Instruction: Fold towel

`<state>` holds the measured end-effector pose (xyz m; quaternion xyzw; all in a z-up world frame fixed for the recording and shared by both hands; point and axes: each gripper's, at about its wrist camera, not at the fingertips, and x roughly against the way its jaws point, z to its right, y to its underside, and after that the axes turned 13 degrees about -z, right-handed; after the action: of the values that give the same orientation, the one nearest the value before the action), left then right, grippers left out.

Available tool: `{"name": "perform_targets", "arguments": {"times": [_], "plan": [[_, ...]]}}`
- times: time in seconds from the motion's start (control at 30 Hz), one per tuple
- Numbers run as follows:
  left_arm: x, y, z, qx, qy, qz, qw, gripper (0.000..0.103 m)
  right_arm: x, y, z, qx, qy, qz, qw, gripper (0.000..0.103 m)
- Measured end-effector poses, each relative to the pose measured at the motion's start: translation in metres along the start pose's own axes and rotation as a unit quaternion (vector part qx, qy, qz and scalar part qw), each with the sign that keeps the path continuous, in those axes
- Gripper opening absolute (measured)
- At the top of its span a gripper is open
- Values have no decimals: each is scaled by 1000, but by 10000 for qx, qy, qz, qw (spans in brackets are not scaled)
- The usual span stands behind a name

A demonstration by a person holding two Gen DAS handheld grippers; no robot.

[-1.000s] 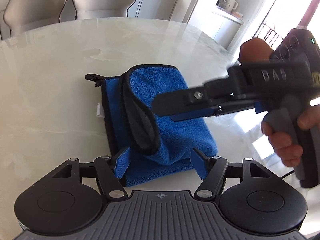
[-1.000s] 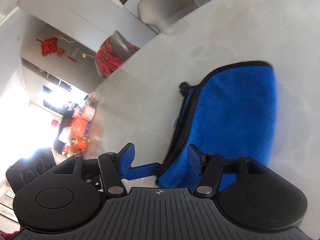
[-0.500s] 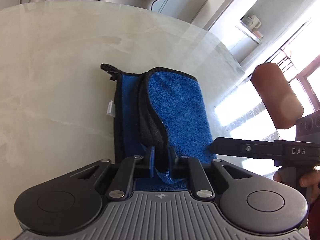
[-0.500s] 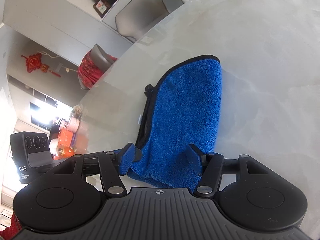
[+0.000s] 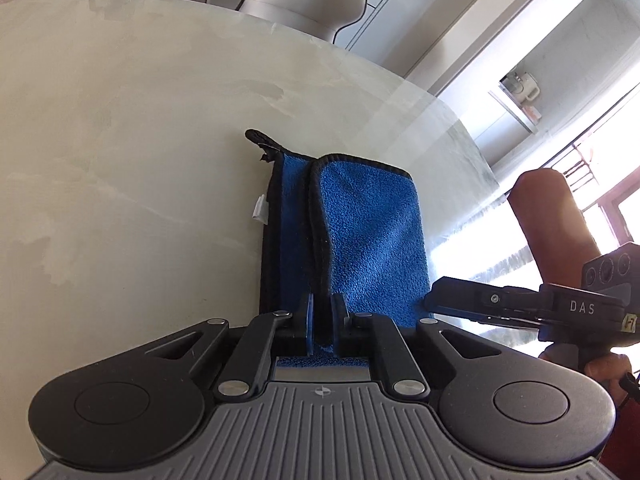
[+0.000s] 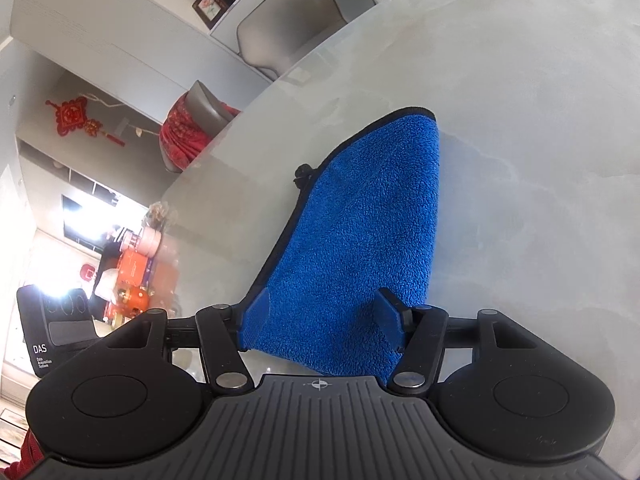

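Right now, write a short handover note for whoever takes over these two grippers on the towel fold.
Left gripper: shut on the black-trimmed edge of the blue microfibre towel, at its near end.
Right gripper: open, jaws astride the towel's near end, pads not pressing.
Towel: lying folded on the pale marble table, upper layer short of the left edge, hanging loop at the far corner.
Done: at least one fold.
Left: probably draw the pinched edge across to finish, then release.

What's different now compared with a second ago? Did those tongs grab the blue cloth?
Yes. The left tongs closed on the black-trimmed edge of the blue towel, having stood open around it a second ago. The right tongs stayed open, towel between their fingers. The towel still lies folded on the marble table.
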<state>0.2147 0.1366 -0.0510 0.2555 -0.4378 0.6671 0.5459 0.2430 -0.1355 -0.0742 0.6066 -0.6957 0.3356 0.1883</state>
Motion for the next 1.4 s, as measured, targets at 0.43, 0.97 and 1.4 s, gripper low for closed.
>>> {"name": "perform_targets", "arguments": {"times": [0.43,0.97,1.4], "plan": [[-1,13,-7,-11,-260,-9,9997,7,-9,-5,-9,225,111,-246,9994,62],[1,-33,5,-696,-522,182,9960,30,-13,-1,-6,586,330,-349,9971,67],[-60,-91,30,-1490,-1102,-57,9827,30,-7,7,-3,787,348,-279,9959,67]]}}
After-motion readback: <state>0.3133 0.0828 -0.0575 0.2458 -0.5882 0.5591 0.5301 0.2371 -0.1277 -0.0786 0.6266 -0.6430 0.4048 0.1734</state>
